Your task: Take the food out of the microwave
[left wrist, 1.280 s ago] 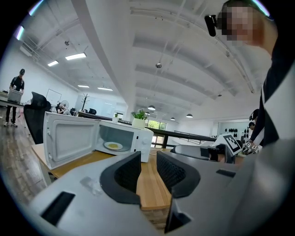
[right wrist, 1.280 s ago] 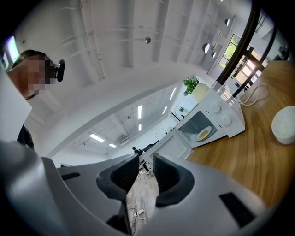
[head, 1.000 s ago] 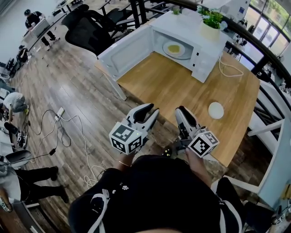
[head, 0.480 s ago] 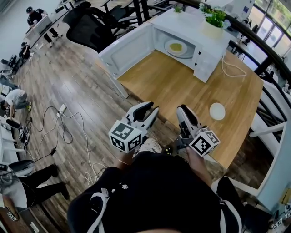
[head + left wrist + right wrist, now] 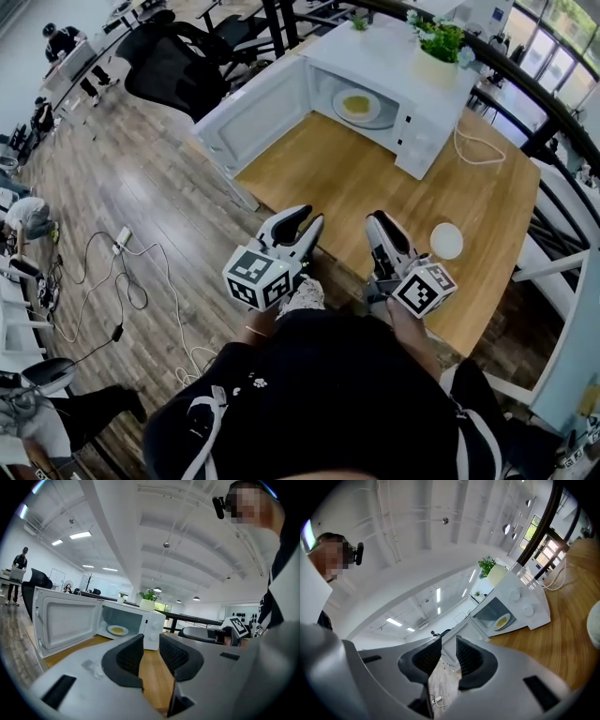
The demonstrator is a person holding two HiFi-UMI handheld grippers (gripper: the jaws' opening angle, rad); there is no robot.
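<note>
Closing in on the table [image 5: 375,178], the person has brought both claws forward since a second ago. They now hang over its near edge instead of short of it, and the microwave [image 5: 417,112] at the far edge sits a little nearer in the head view. That looks like the approach only; the reach into the oven has not begun.

The left claw [image 5: 298,223] is partly spread with nothing between its pads, as its own view shows [image 5: 151,651]. The right claw [image 5: 380,225] also has a narrow gap and is empty [image 5: 449,656]. Neither touches anything.

The food [image 5: 357,103] is a yellow patch on a pale plate [image 5: 375,114] inside the microwave, well apart from both claws. The door [image 5: 253,112] is swung fully out to the left, so the opening is free and faces the person.

The bare tabletop between claws and oven leaves the way unblocked. A small round white dish [image 5: 446,240] lies near the right edge, just beside the right claw, and could be nudged as that claw goes forward. A white cable [image 5: 478,145] loops on the table right of the microwave, and a potted plant [image 5: 436,52] stands on top of it. Both are out of the path.
</note>
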